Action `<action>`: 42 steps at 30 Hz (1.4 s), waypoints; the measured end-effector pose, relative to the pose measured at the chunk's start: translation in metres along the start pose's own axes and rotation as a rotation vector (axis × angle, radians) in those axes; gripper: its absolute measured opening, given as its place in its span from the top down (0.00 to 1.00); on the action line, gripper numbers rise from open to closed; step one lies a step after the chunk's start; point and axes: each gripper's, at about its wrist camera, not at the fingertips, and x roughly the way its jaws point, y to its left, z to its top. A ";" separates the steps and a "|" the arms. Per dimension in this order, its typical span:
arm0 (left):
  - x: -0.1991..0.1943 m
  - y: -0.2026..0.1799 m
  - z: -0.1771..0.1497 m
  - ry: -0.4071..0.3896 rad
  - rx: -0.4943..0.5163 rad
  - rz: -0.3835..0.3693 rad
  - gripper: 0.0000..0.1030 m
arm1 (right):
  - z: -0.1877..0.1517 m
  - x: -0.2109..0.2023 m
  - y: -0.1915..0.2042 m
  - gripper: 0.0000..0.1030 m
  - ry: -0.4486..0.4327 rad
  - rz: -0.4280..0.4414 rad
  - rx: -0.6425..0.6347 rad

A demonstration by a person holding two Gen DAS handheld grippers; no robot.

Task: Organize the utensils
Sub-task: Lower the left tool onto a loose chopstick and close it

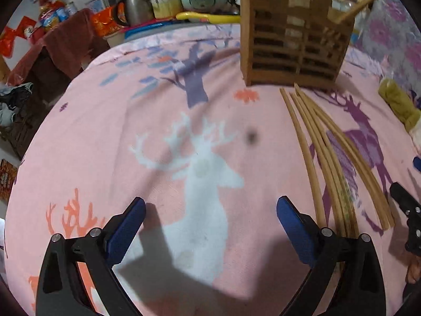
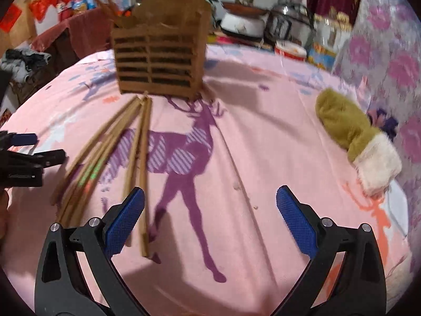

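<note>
Pink deer-print cloth (image 1: 105,142) bears chopsticks (image 2: 110,144) near a wooden holder (image 2: 158,60); each gripper (image 1: 210,221) (image 2: 210,216) gapes, empty.

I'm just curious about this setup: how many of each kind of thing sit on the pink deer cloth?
Loose chopsticks: about 7, overlapping, so not exact
Wooden holder: 1
Green mitten: 1
Total: about 9

Pale matt wooden chopsticks (image 2: 113,152) lie on a soft pink printed cloth (image 1: 105,137) before a slatted brown wooden holder (image 2: 158,60). A fuzzy olive mitten (image 2: 350,137) (white fleecy cuff) contrasts with textured blue gripper pads (image 2: 294,221) on black plastic.
</note>
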 end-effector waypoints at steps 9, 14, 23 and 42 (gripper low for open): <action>0.001 0.004 0.002 0.006 -0.007 -0.027 0.04 | 0.000 0.027 -0.025 0.05 0.108 0.072 0.101; -0.010 0.001 0.002 -0.018 -0.001 -0.097 0.05 | 0.001 0.030 -0.023 0.05 0.115 0.064 0.071; -0.017 -0.025 -0.004 -0.031 0.104 -0.208 0.05 | 0.002 0.030 -0.023 0.05 0.116 0.065 0.066; -0.014 -0.003 0.000 -0.020 0.038 -0.166 0.30 | 0.002 0.031 -0.023 0.05 0.116 0.065 0.066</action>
